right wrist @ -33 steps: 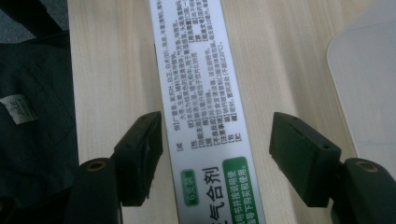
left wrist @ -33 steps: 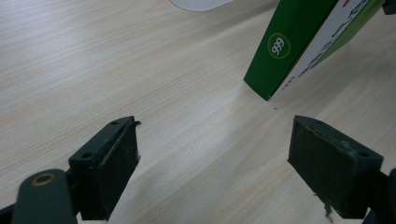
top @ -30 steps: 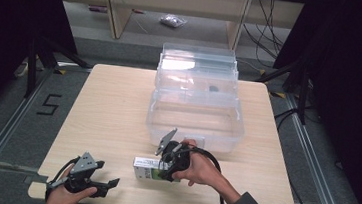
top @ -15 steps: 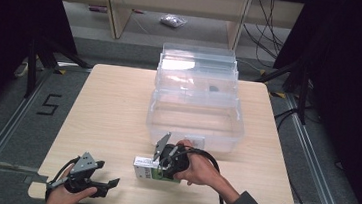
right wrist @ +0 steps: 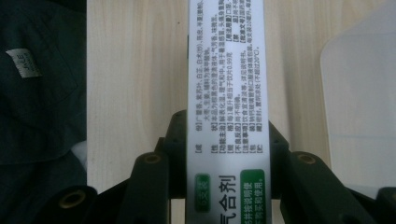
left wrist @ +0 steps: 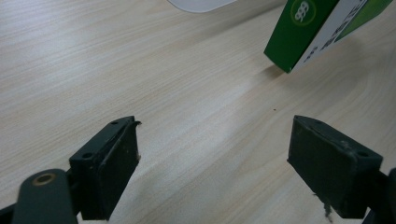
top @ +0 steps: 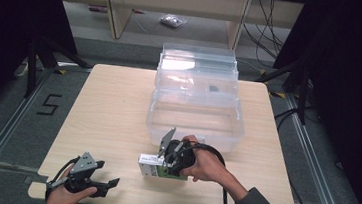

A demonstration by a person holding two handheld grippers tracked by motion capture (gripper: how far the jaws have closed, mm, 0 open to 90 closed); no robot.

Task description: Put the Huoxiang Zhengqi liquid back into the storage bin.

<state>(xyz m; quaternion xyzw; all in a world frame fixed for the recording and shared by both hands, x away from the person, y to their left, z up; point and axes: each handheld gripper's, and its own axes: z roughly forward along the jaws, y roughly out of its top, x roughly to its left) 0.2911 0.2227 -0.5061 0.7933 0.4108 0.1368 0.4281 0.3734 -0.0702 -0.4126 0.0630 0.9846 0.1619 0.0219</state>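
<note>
A white and green carton [top: 149, 165] lies on the wooden table [top: 108, 110] near its front edge. My right gripper [top: 163, 167] is shut on it from the right. In the right gripper view both jaws press the long sides of the carton [right wrist: 226, 84], whose printed white face runs away from my right gripper [right wrist: 225, 136]. My left gripper [top: 106, 184] rests at the front left corner of the table, open and holding nothing. In the left gripper view the green end of the carton [left wrist: 308, 32] sits ahead and to the right of my left gripper [left wrist: 215, 163].
A clear plastic bin [top: 231, 137] stands just behind the carton, its open lid [top: 197, 66] raised at the back. A corner of the bin [right wrist: 359, 93] lies right of the carton. A dark sleeve [right wrist: 42, 93] is on the left. A small bag [top: 172, 21] lies on the floor beyond.
The right gripper has shifted slightly at the carton and now clamps it. The left gripper has stayed where it was.
</note>
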